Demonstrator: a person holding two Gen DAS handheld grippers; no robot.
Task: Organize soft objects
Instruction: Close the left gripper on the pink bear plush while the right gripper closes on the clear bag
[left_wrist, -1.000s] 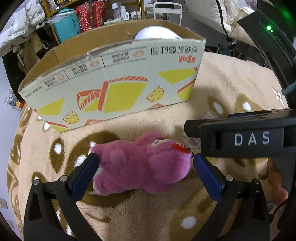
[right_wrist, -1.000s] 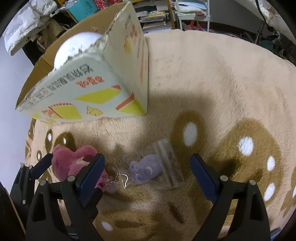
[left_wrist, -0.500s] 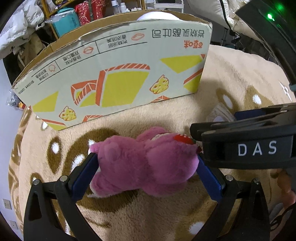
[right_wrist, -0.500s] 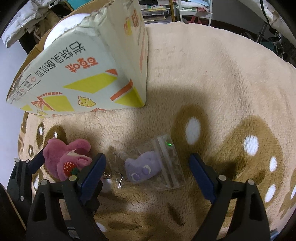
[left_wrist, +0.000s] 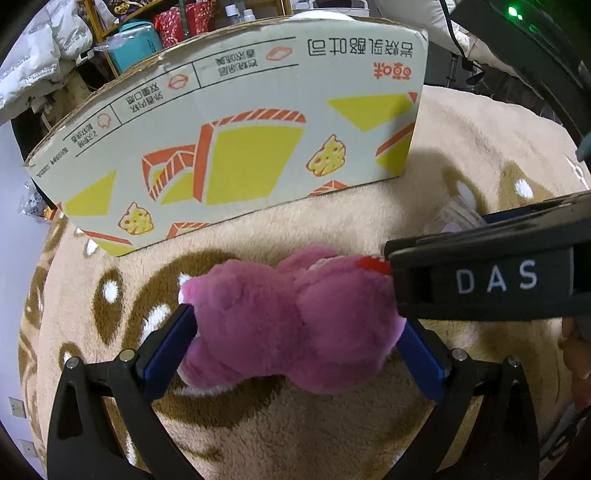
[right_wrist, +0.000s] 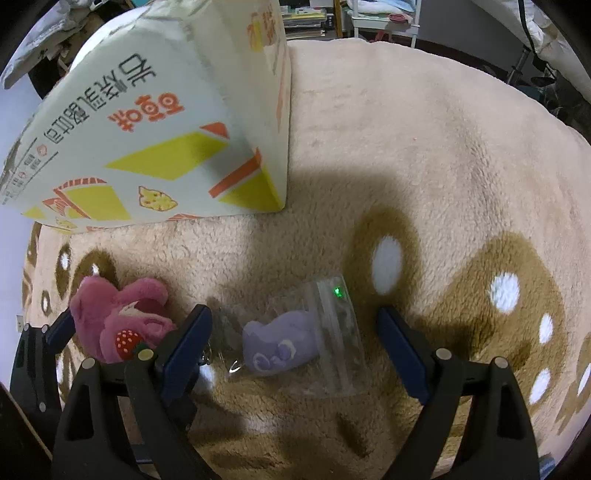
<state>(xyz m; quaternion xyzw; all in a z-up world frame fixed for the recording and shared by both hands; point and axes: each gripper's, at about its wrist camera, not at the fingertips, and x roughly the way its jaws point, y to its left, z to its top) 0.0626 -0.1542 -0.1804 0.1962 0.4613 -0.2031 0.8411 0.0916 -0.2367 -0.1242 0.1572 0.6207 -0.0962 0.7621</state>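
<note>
Nearest, my left gripper (left_wrist: 295, 332) has its blue pads pressed into both sides of a fluffy magenta plush bear (left_wrist: 291, 314) w/ a red strawberry patch, squeezing its middle; the bear lies on a beige fleece blanket w/ brown, white-dotted spots (left_wrist: 332, 435). Just right of it, my right gripper (right_wrist: 295, 339) is spread wide, pads apart, straddling a small lilac plush toy sealed in a clear zip bag (right_wrist: 280, 347) w/out touching it. The bag lies flat on the blanket, a metal keyring at its left end. The right tool's black arm marked "DAS" crosses the left view, touching the bear's strawberry side. Beyond both, a pale cardboard box w/ yellow and orange cheese graphics (left_wrist: 236, 147) stands on the blanket. Cluttered shelves behind.
</note>
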